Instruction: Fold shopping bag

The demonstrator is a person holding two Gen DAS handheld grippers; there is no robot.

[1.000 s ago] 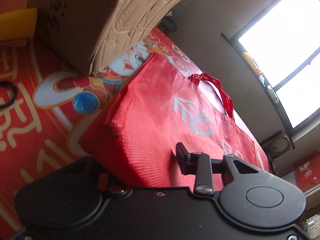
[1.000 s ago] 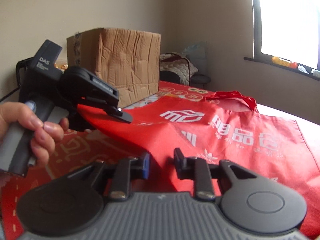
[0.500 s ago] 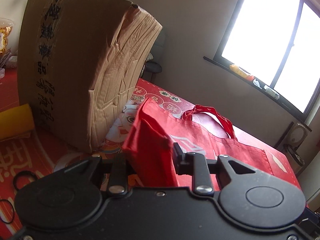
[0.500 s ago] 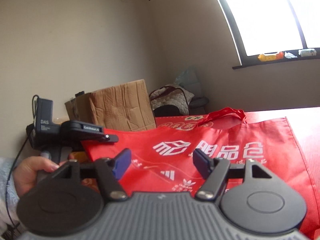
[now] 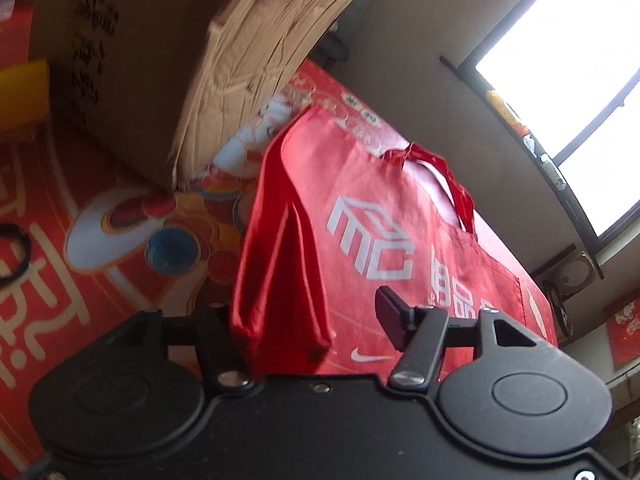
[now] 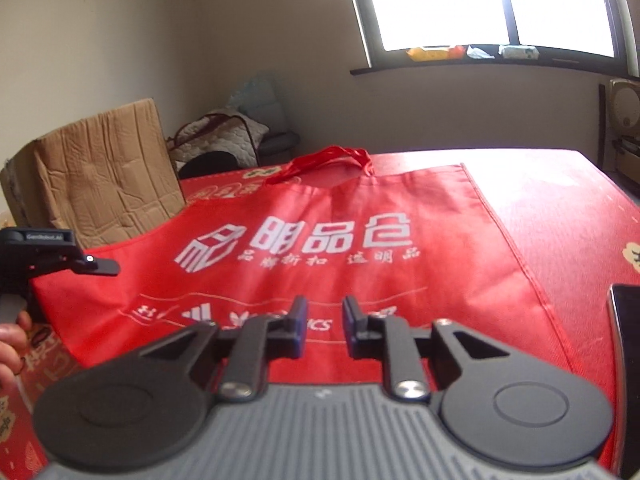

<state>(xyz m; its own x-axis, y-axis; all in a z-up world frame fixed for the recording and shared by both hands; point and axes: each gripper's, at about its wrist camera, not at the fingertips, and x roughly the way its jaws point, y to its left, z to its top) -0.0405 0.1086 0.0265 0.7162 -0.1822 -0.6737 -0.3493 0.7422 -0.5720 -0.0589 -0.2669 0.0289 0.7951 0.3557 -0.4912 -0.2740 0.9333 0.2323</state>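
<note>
My left gripper (image 5: 304, 320) has its jaws spread wide, and the gusseted corner of the red shopping bag (image 5: 384, 216) bunches up between them, against the left finger only; nothing is clamped. The left wrist view alone shows this folded side panel standing up. From my right wrist view the bag (image 6: 320, 240) looks flat instead, logo face up, its handle (image 6: 332, 156) lying at the far edge, and my left gripper (image 6: 96, 266) sits at the bag's left corner with my hand (image 6: 10, 340) on its grip. My right gripper (image 6: 324, 320) hovers over the near hem, jaws narrowly parted, grasping nothing. The bag lies on a red printed tablecloth (image 6: 560, 200). A creased cardboard box (image 6: 100, 172) stands just beyond the bag's left corner. Behind, a bright window (image 6: 492, 4) has small items along its sill.
</note>
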